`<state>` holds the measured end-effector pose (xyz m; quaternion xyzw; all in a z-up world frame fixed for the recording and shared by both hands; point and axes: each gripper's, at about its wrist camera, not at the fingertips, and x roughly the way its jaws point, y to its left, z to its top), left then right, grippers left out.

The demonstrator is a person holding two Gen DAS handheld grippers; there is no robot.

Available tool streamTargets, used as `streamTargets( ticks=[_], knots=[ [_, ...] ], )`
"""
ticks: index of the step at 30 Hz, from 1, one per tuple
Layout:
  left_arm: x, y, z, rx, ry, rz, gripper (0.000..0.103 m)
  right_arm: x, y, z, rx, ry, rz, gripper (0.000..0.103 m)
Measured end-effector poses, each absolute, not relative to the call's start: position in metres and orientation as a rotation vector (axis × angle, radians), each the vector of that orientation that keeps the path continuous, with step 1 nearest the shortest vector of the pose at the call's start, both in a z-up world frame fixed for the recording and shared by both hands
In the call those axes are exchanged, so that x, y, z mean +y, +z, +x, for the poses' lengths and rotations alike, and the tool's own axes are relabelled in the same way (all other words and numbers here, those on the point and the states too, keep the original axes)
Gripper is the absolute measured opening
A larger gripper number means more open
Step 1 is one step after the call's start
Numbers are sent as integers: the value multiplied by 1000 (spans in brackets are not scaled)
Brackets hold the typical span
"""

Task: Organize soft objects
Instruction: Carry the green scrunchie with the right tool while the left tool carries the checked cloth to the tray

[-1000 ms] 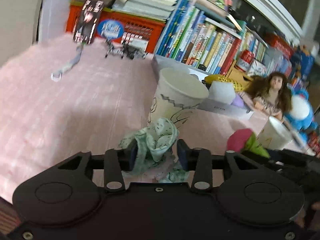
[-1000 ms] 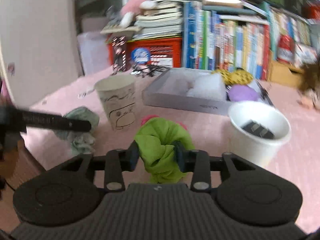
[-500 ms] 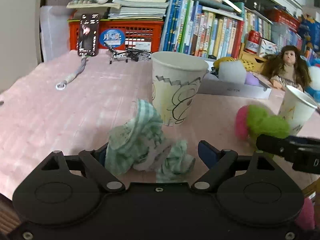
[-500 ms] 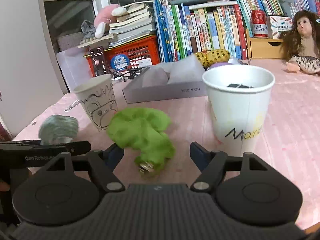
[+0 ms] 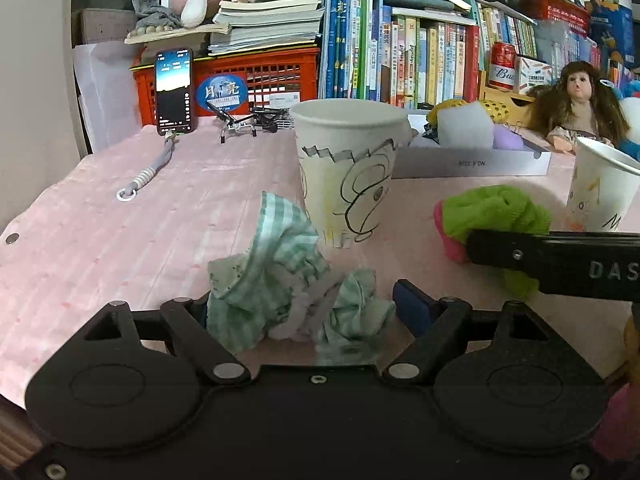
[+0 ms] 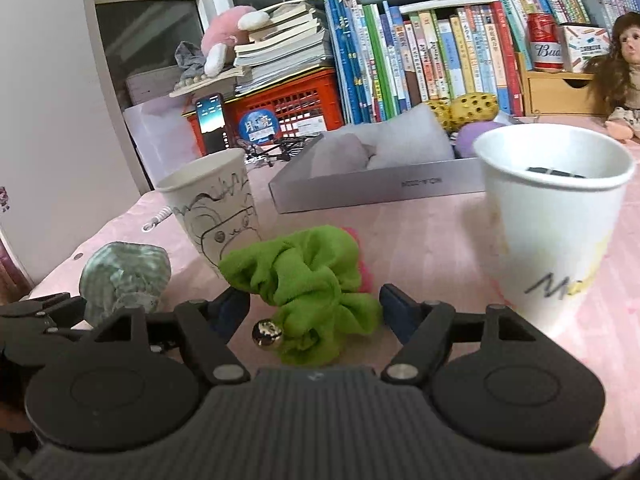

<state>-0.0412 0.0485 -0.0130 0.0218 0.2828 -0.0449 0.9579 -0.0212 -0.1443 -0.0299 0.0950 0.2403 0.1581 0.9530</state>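
Two soft scrunchies lie on the pink tablecloth, each between spread, empty fingers.
Left gripper brackets the green-checked scrunchie; right gripper the lime one. Light, compressible, likely non-slip: pinch the gathered middle.

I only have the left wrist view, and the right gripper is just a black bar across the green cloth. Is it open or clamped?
Observer: Open. The right gripper has its jaws spread, one on either side of the green cloth.
Operator: Anything hard on that cloth?
Observer: Yes, a small metal bell at its near edge.
Operator: Is the cup to its right empty?
Observer: No, the white cup has a dark flat item inside.
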Motion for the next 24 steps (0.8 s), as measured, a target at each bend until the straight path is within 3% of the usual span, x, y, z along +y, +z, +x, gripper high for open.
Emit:
streamTargets(
  ticks=[4,9,15,24],
  knots=[
    [49,-13,-43,563,-87,54,66,-139,-30,-16,492,324,184,72],
    [48,-11,-42,566,-95,76,54,-131,-32,-10,501,321,151,63],
    [52,-7,-38,578,-89,65,49,-122,-31,-8,498,318,96,43],
    [69,13,-33,546,-28,55,47,-121,-15,-17,459,279,44,36]
  ],
)
